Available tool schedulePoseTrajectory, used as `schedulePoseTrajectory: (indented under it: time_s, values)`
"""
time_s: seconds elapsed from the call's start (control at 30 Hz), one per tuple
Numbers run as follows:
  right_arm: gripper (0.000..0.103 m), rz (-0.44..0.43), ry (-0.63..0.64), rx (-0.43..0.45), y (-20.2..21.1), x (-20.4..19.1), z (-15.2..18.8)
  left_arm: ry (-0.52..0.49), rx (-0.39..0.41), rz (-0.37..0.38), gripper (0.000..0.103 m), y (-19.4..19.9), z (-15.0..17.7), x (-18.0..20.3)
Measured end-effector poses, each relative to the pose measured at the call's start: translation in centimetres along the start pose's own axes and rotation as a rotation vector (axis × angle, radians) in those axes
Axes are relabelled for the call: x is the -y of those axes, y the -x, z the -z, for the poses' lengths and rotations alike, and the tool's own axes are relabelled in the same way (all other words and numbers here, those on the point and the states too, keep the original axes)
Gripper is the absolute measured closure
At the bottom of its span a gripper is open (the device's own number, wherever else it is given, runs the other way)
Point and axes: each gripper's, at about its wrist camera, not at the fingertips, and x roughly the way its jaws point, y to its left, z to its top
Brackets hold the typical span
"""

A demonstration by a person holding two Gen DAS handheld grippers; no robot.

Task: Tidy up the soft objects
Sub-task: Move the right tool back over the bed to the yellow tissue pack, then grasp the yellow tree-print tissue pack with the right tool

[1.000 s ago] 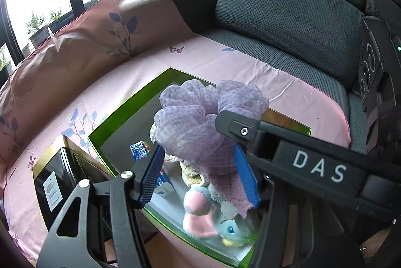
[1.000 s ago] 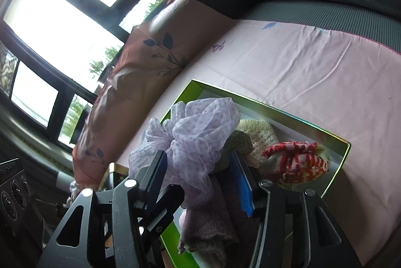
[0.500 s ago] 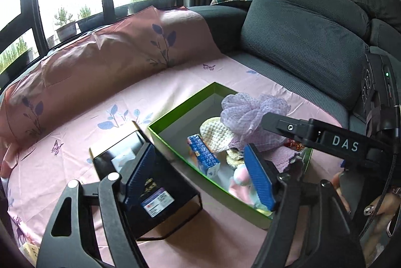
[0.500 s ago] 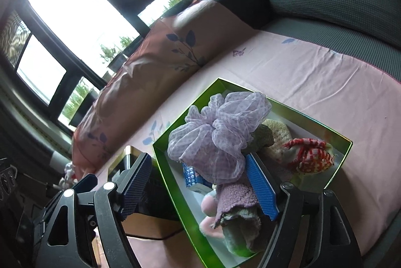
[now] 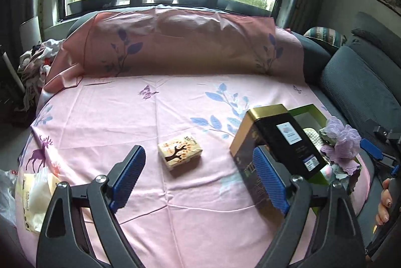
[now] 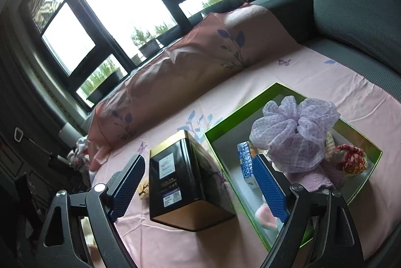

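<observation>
your left gripper (image 5: 198, 182) empty, jaws opening; tissue pack (image 5: 180, 151) just ahead between them. lower straight, pinch gently. right gripper (image 6: 199, 189) empty, opening, beside green box (image 6: 260, 107).

The left black two-finger tongs (image 5: 198, 177) with ribbed blue pads point downward, jaws opening, nothing clamped between them. The right black blue-padded tongs (image 6: 199, 180) do likewise, jaws opening and empty. A person's hand (image 5: 384, 202) shows at 4 o'clock.
</observation>
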Motion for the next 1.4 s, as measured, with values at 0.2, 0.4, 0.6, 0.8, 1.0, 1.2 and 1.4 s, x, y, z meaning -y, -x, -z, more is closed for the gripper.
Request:
schedulePoseTrajectory:
  time_s: [0.2,0.4,0.6,0.8,1.0,1.2,1.4]
  values:
    - [0.015,-0.096,0.107,-0.08,-2.3,-6.3,0.7,0.123,-0.062,-0.006,0.015,-3.1,1.5,-4.8]
    - [0.015,-0.082,0.211,-0.217,-8.1,-12.8,2.8,0.213,-0.132,0.048,0.016,-7.0,2.9,-8.0]
    - [0.015,-0.128,0.257,-0.433,-16.9,-17.1,4.1,0.299,-0.152,0.118,0.017,-10.0,3.2,-9.3]
    - [0.015,0.047,0.328,-0.601,-25.3,-17.9,5.9,0.313,-0.19,0.177,0.03,-12.8,2.9,-8.9]
    - [0.016,0.123,0.393,-0.642,-28.3,-17.6,6.8,0.334,-0.229,0.201,0.048,-14.2,3.0,-9.2]
    - [0.016,0.097,0.386,-0.715,-30.9,-16.9,7.9,0.34,-0.225,0.201,0.053,-14.8,3.0,-9.8]
    - [0.022,0.082,0.39,-0.726,-31.3,-16.1,9.3,0.338,-0.22,0.225,0.065,-15.0,3.2,-10.2]
